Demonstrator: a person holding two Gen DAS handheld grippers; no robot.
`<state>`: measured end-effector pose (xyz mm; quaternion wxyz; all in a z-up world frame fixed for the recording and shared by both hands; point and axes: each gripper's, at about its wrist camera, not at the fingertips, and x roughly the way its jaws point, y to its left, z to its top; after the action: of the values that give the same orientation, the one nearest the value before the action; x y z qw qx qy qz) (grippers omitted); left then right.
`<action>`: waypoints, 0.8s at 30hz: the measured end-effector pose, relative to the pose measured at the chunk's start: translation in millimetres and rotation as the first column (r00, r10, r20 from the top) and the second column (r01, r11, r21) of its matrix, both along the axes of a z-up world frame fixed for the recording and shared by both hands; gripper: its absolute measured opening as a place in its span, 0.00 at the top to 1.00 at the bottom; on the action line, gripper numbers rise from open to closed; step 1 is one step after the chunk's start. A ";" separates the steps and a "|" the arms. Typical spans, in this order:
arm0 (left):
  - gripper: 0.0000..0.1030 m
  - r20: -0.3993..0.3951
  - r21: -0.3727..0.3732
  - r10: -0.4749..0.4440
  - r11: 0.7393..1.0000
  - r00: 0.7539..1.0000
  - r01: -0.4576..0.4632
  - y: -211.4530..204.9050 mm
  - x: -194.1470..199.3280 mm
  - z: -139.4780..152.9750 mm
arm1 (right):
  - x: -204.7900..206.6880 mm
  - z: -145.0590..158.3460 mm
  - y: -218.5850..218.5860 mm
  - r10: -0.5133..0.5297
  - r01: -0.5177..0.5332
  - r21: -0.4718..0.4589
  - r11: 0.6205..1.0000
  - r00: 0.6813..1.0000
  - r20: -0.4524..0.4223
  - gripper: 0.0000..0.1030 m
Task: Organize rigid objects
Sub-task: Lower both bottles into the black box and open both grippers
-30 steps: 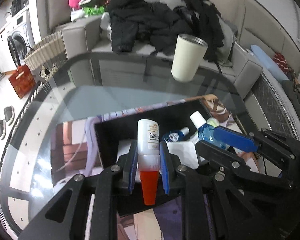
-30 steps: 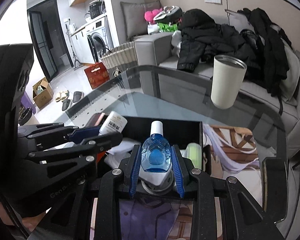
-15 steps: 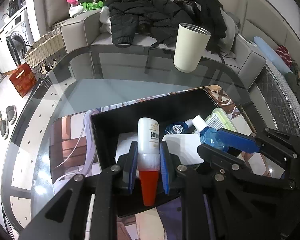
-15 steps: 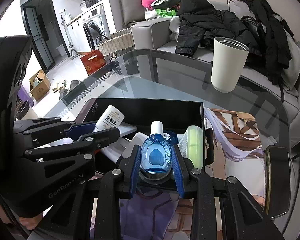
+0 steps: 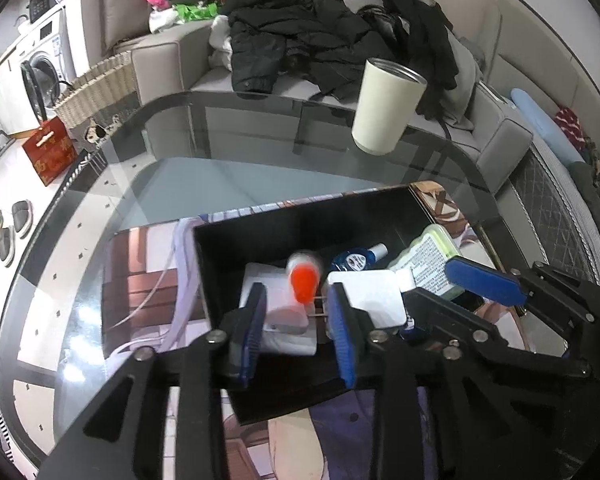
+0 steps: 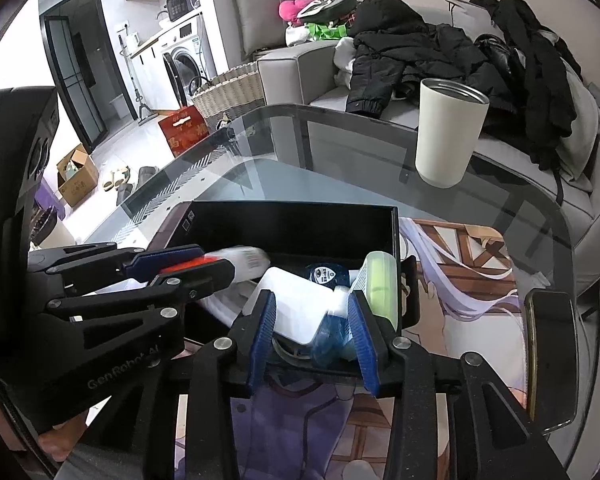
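Left gripper [image 5: 296,320] jaws wide, holding nothing; the blurred orange-capped bottle [image 5: 304,280] sits just beyond them in the black box [image 5: 300,224]. Right gripper [image 6: 312,332] also wide, blue bottle [image 6: 332,336] lying between its fingers, box's near edge. White cup [image 6: 448,132] far on bench [image 6: 340,172].

Left tool [image 5: 296,326] spread wide over black box [image 5: 300,224], blurred orange-capped bottle [image 5: 303,280] between its fingers.

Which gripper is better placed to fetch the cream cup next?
Probably right. The cream cup stands beyond the right end of the black box, on the side where the open right gripper sits; the left gripper would have to cross over it.
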<state>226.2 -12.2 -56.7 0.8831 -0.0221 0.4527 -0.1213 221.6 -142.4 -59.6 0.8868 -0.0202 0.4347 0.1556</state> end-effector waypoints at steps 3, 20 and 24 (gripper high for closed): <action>0.61 0.020 -0.023 0.004 1.000 1.000 -0.004 3.4 -4.1 5.2 | -4.4 5.8 -3.1 -0.002 0.002 0.006 1.000 1.000 0.023 0.60; 0.51 0.320 -0.014 0.040 0.999 0.947 -0.037 6.3 -54.1 56.6 | -59.6 54.9 -8.6 0.034 -0.051 0.054 0.997 0.958 0.285 0.55; 0.51 0.431 -0.006 0.044 0.999 0.901 -0.045 10.7 -75.1 73.1 | -81.6 70.8 -6.1 0.054 -0.079 0.048 0.996 0.916 0.398 0.54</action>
<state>151.1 -1.5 16.3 0.9639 -0.0034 0.2457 -0.1021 139.9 -148.5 11.2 0.9508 -0.0379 0.2400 0.1921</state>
